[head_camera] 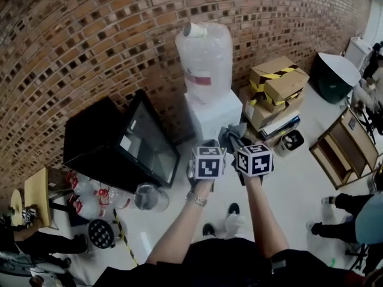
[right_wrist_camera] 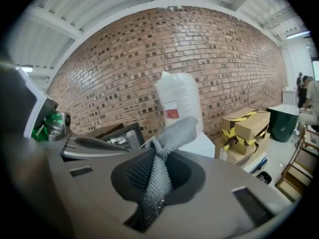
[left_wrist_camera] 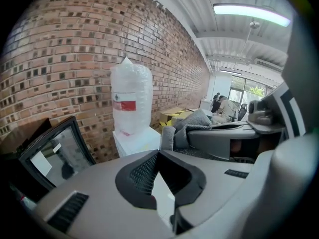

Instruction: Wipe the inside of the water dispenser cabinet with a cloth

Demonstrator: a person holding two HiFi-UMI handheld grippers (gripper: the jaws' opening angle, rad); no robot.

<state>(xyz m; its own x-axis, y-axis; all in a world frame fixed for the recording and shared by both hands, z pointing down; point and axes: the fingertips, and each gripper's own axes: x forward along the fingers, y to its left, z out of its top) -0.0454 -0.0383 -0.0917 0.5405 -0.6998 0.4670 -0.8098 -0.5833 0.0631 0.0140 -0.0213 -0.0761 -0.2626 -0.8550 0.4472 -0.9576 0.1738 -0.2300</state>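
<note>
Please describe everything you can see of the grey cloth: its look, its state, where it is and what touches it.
The cloth is grey and looks soft, with a coarse, grid-like knitted texture. It is bunched and twisted, not spread flat. The right gripper is shut on it: a narrow strip runs down between the jaws, and a wider fold sticks up beyond their tips. It is held in the air in front of the white water dispenser. Nothing else appears to touch it.
</note>
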